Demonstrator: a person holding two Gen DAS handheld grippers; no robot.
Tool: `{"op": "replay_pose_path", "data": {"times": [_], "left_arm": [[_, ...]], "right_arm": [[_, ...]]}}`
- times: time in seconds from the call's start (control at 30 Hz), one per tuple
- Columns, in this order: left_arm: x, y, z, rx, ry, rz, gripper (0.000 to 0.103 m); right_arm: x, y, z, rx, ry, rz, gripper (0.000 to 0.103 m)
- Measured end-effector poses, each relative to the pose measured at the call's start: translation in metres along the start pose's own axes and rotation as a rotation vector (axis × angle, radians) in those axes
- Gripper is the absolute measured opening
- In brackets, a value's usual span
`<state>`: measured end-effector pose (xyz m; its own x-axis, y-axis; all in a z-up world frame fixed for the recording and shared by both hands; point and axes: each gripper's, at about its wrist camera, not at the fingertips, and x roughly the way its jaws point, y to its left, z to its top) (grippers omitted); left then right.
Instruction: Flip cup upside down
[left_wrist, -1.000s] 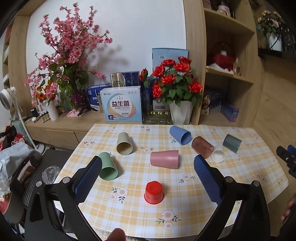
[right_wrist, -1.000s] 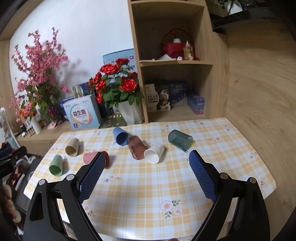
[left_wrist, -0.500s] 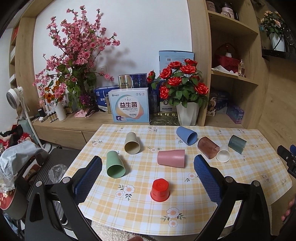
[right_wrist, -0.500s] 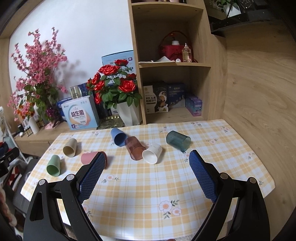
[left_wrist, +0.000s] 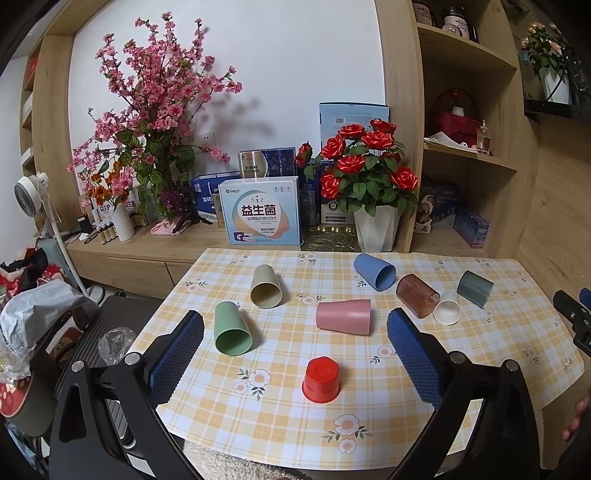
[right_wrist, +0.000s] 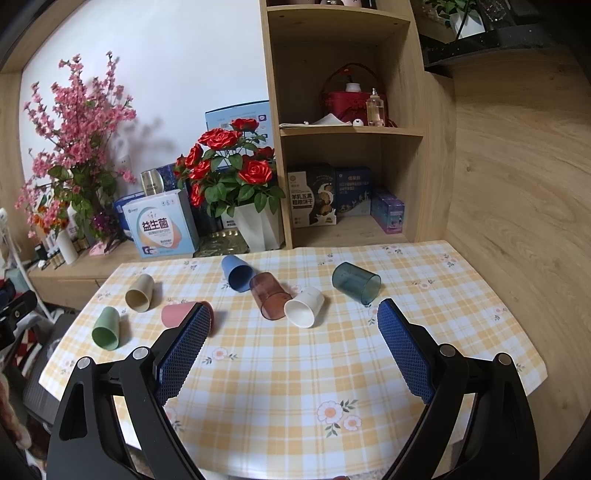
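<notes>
A red cup (left_wrist: 320, 379) stands upside down near the table's front edge. Lying on their sides are a green cup (left_wrist: 232, 328), a beige cup (left_wrist: 266, 286), a pink cup (left_wrist: 343, 316), a blue cup (left_wrist: 374, 270), a brown see-through cup (left_wrist: 416, 300), a white cup (left_wrist: 447, 312) and a dark teal cup (left_wrist: 475, 288). My left gripper (left_wrist: 295, 341) is open and empty above the front edge, with the red cup between its fingers in view. My right gripper (right_wrist: 290, 334) is open and empty, back from the white cup (right_wrist: 303, 307) and the dark teal cup (right_wrist: 355, 283).
The table has a yellow checked cloth (left_wrist: 369, 387). Behind it stand a pot of red roses (left_wrist: 369, 184), boxes (left_wrist: 263, 216), a pink blossom vase (left_wrist: 123, 221) and a wooden shelf unit (right_wrist: 347, 129). A fan (left_wrist: 31, 195) and clutter are at the left.
Both grippers have drawn back and up from the table, so the cups look smaller and farther. The cups have not moved. Both grippers stay open.
</notes>
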<state>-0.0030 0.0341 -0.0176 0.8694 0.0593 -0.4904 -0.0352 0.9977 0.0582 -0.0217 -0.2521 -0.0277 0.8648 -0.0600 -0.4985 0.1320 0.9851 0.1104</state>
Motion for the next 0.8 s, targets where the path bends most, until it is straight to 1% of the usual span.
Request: {"op": "replay_pose_path", "data": {"times": [0.4, 0.8], "left_arm": [[0.0, -0.001, 0.0, 0.004, 0.001, -0.006, 0.097], [0.0, -0.003, -0.002, 0.014, -0.004, -0.014, 0.097]], "right_arm": [[-0.015, 0.005, 0.007, -0.038, -0.086, -0.032, 0.089], [-0.018, 0.006, 0.007, -0.038, -0.094, -0.035, 0.089]]}}
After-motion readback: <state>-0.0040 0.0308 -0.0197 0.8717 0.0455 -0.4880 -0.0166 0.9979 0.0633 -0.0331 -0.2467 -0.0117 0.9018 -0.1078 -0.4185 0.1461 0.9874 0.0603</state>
